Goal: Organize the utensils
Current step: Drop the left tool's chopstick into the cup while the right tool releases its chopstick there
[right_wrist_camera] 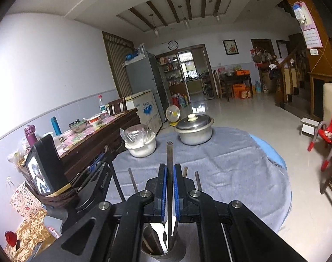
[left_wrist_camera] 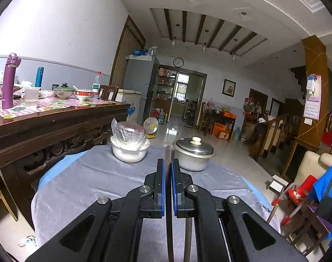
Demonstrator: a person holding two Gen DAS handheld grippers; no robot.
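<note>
In the left wrist view my left gripper (left_wrist_camera: 168, 161) is shut on a dark chopstick (left_wrist_camera: 168, 152) that runs upright between the blue pads. A second stick (left_wrist_camera: 187, 238) shows below the fingers. My right gripper (right_wrist_camera: 170, 165) is shut on another dark chopstick (right_wrist_camera: 169, 150), whose lower end reaches into a metal utensil cup (right_wrist_camera: 161, 251) right under the fingers. The cup holds a white spoon (right_wrist_camera: 158, 231) and more chopsticks (right_wrist_camera: 132, 181). At the left of the right wrist view, the left gripper's fingers (right_wrist_camera: 98, 163) show with their stick.
A round table with a grey cloth (right_wrist_camera: 231, 166) carries a white pot topped by a bagged bowl (right_wrist_camera: 139, 142) and a lidded metal pot (right_wrist_camera: 195, 131) at its far edge. A dark wooden sideboard (left_wrist_camera: 56, 126) with bottles and bowls stands left. A red chair (right_wrist_camera: 329, 131) is right.
</note>
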